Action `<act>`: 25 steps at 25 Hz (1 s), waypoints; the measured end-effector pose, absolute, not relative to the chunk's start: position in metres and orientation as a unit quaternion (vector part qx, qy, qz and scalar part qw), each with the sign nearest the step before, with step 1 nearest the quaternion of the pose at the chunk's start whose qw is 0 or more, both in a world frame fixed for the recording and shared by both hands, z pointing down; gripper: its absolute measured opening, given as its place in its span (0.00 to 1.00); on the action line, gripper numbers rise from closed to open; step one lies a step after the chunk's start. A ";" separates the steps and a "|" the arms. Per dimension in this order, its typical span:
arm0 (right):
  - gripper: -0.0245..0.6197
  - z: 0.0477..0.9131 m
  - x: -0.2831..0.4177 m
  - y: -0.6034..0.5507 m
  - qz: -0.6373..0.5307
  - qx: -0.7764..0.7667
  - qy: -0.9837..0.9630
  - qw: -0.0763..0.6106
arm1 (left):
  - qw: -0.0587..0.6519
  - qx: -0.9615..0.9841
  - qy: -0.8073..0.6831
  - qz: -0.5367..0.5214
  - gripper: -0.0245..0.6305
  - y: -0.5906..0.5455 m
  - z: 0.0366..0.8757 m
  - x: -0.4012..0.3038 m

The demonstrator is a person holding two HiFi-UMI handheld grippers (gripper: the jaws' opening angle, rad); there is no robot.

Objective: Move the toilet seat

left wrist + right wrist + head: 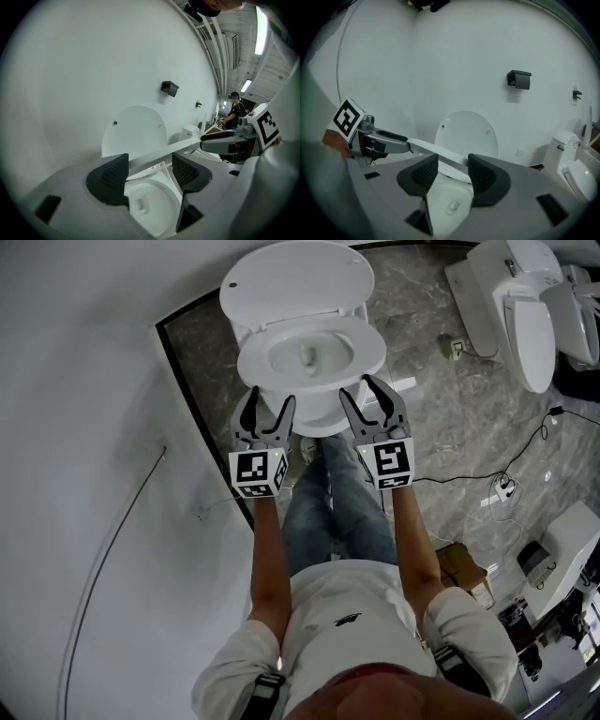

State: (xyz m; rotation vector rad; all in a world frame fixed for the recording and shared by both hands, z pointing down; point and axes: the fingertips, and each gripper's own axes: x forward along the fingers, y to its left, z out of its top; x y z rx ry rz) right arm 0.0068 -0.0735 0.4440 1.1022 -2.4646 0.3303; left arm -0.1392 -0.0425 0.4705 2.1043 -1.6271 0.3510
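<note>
Toilet seat (255, 367) at the upper middle of the head view, above the bowl (309, 357), in front of the lid (295, 282), which stands upright against the white wall. In both gripper views seen as a white band (159, 153) (440, 157) crossing above the open bowl (145, 201), so raised off the rim at its front, only a little tilted.

Held at the front edge from two sides. Left gripper (270, 397) at the left front, fingers (112, 176) fairly wide apart but closed on the seat edge. Right gripper (356, 386) at the right front, fingers (426, 172) likewise wide and pressed on the same edge.

Judged as early in the task: grasp done, lifting begun, seat far from upright. Left to do, probably: swing it up toward the lid, then release.

Around: grey marble floor (450, 427), other toilets (525, 324) at the upper right.
</note>
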 end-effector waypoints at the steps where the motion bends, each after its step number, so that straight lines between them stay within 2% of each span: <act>1: 0.37 0.443 0.006 -0.076 0.119 0.396 -0.886 0.209 | 0.227 0.764 -0.591 0.127 0.50 -0.044 0.470 -0.140; 25: 0.35 0.424 -0.004 -0.117 0.104 0.400 -0.888 0.202 | 0.219 0.762 -0.600 0.106 0.50 -0.086 0.450 -0.153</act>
